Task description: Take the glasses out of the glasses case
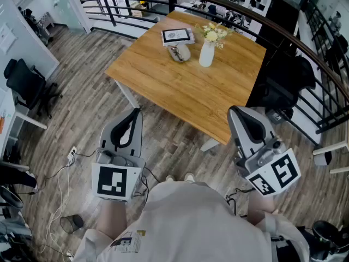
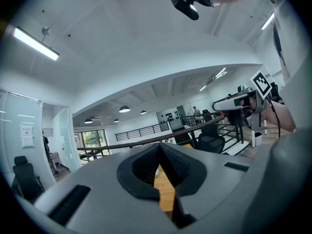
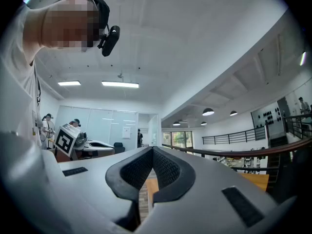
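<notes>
Approach, before any contact: a person stands short of the table (image 1: 185,91), the left gripper (image 1: 131,125) at lower left of the head view and the right gripper (image 1: 246,123) at lower right, both held over the floor. Each gripper's jaws are pressed together with nothing between them, as the two gripper views show.

The case (image 1: 180,52) lies at upper centre of the frame on the table's far part, just below a card (image 1: 177,36) and left of a vase (image 1: 206,53). A dark shape on it may be the glasses; that is too small to tell.

Judged from this, the next move calls for closing in on the table and spreading both jaws: likely one to steady the case, the other to lift the frames.

No brand can be read. The card's print is too small, and the cubes (image 1: 115,182) carry only black-and-white square markers, no words.
</notes>
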Demonstrator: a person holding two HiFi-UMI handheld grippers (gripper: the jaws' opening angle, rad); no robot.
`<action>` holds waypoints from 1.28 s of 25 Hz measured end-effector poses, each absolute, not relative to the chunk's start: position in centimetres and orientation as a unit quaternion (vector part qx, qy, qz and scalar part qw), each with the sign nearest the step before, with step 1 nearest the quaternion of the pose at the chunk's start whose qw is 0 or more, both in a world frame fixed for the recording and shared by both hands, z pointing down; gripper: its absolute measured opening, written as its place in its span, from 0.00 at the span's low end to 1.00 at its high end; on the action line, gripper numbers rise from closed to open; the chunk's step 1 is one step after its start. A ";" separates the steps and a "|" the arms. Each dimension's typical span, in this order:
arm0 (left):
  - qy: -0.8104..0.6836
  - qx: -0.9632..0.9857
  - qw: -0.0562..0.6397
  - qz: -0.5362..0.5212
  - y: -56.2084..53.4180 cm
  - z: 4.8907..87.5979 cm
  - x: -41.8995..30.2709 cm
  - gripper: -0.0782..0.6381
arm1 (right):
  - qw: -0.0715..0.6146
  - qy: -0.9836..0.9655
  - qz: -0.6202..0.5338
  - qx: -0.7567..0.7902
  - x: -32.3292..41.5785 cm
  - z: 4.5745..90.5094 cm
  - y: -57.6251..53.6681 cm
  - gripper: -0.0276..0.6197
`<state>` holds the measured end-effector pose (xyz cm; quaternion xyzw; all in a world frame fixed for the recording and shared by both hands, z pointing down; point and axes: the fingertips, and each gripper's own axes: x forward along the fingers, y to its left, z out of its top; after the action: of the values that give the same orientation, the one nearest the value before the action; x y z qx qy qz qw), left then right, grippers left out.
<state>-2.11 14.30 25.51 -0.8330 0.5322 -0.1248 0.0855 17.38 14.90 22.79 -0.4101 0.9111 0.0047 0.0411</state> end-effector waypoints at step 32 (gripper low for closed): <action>0.546 -0.821 0.103 -0.134 14.1 27.1 3.4 0.13 | 0.073 0.909 -0.033 -0.408 23.9 25.4 13.3 0.39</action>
<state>3.36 14.08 27.06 -0.8206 0.5459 -0.1343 0.1027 23.95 13.32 25.39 -0.4082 0.9093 -0.0328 0.0734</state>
